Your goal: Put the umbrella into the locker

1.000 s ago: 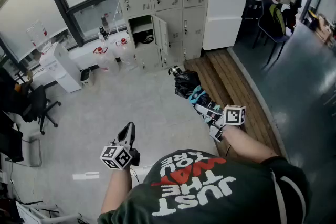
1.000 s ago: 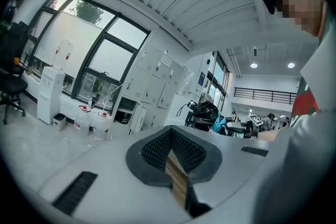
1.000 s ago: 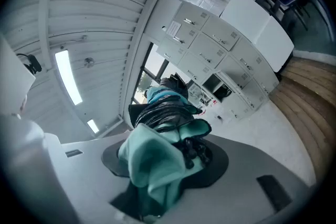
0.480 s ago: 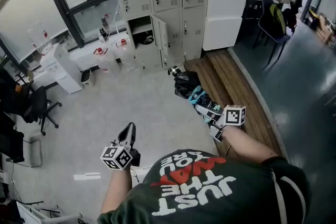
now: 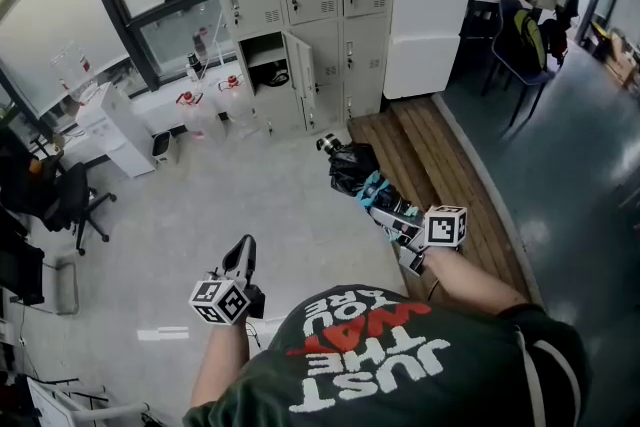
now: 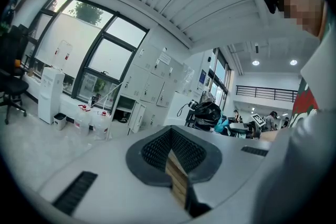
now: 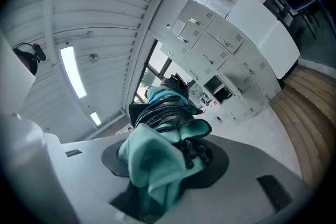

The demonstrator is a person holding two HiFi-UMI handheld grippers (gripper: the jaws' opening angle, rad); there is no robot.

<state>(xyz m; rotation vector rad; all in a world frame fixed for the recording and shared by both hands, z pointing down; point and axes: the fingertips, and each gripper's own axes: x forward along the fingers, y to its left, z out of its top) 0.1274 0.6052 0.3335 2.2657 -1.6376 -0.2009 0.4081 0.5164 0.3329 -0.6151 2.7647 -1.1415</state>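
The folded black-and-teal fabric umbrella (image 5: 352, 167), just right of centre in the head view, is pinched by the right gripper (image 5: 392, 215) through its soft, slippery folds, light yet probably steadier gripped on the stiff shaft, while the left gripper (image 5: 244, 253) sits pressed together, empty.

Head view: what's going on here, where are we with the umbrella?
A person carries a gripper in each hand. The right gripper is shut on the folded black-and-teal umbrella, pointing it toward the lockers. The left gripper is shut and empty. One locker stands open across the floor; the umbrella is not in it yet.
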